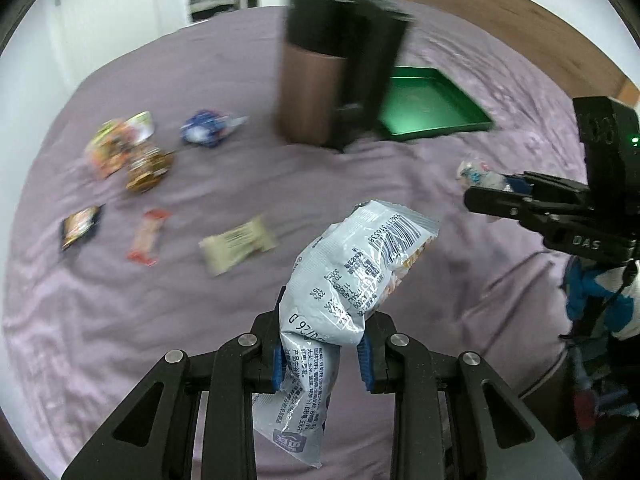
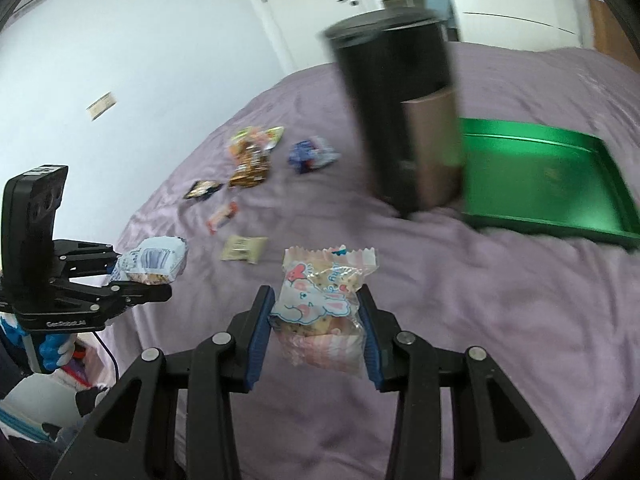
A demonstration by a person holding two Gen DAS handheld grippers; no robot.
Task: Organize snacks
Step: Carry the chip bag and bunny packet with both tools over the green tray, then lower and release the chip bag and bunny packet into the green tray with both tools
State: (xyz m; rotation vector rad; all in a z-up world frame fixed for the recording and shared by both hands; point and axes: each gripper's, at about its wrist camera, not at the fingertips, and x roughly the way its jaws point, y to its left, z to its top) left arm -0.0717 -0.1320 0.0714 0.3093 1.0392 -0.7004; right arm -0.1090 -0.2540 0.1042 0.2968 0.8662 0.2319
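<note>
My fingers (image 1: pixel 280 354) on the left gripper (image 1: pixel 320 354) are clenched on a pale blue-grey snack bag (image 1: pixel 352 280), pinched low down so the printed top flops up and forward over the bed (image 1: pixel 160 340). My right gripper (image 2: pixel 316 328) is likewise squeezed around a pink bunny-print cake packet (image 2: pixel 320 296), gripped at its sides so it sits upright between the blue pads. Both loads hang clear of the purple sheet, which I judge suits a carry toward the green tray (image 2: pixel 560 216) lying far right, apparently bare. A tall dark bin (image 2: pixel 400 120) stands just left of the tray, partly blocking it. Loose snacks wait far left: a beige wrapped bar (image 1: pixel 238 242), a red-and-white stick (image 1: pixel 146 236), a blue packet (image 1: pixel 206 132) and an orange bag (image 1: pixel 116 148).
</note>
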